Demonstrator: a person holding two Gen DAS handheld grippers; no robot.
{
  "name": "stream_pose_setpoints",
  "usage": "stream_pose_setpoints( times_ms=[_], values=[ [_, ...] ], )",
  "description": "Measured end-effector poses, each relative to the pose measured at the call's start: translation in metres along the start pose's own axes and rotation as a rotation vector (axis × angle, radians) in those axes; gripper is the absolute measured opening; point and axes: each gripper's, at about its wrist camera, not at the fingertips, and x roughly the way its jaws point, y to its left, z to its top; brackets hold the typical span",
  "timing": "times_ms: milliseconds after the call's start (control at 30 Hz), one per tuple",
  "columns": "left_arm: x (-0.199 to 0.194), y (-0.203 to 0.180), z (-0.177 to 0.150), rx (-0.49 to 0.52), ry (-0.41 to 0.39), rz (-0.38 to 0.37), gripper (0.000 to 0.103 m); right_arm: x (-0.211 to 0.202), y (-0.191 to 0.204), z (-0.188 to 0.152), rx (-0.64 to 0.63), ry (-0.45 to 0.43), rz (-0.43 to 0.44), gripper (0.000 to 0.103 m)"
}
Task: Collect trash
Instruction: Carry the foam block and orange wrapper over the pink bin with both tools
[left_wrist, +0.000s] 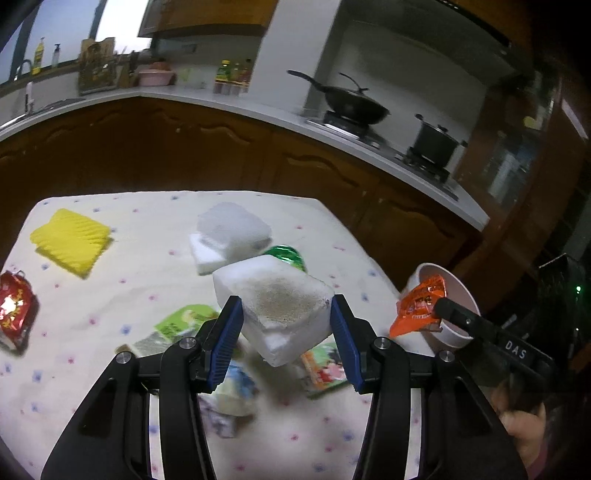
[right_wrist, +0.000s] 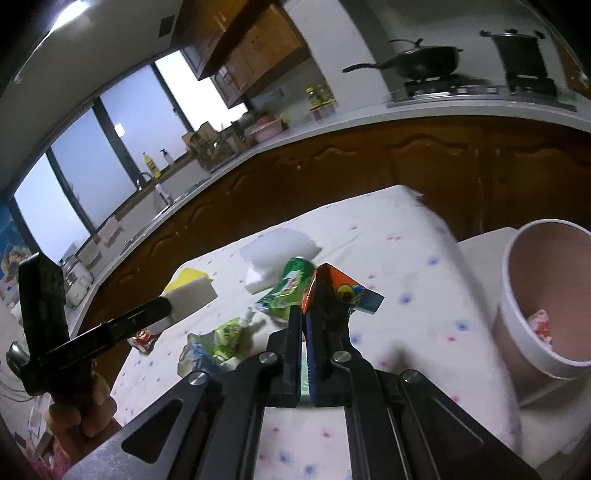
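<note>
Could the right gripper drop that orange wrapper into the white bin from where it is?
Probably yes. The right gripper holds the orange wrapper just left of the white bin, whose open mouth faces it, with nothing between them.

Between the left gripper's (left_wrist: 286, 332) blue pads (left_wrist: 229, 339), a white foam block (left_wrist: 280, 306) with a brownish speckled top; beyond it another white foam block (left_wrist: 231, 236); far left a yellow ridged sponge (left_wrist: 70, 240) and a red foil packet (left_wrist: 14, 306); underneath, a white tablecloth (left_wrist: 147, 273) dotted pink and blue; the right gripper's (right_wrist: 304, 332) wrapper (right_wrist: 332, 288) is orange
</note>
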Motion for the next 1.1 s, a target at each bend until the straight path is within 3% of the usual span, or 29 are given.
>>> stream_pose_setpoints(
  times_ms=[633,1100],
  values=[
    [0.016,-0.098,-0.012,0.12,0.035,-0.161,0.048,-0.089,-0.076,-0.009,0.102,-0.119,-0.162,0.002],
    [0.042,-0.165,-0.011,0.187,0.075,-0.258,0.048,-0.119,-0.121,-0.01,0.169,-0.171,-0.219,0.002]
  ],
)
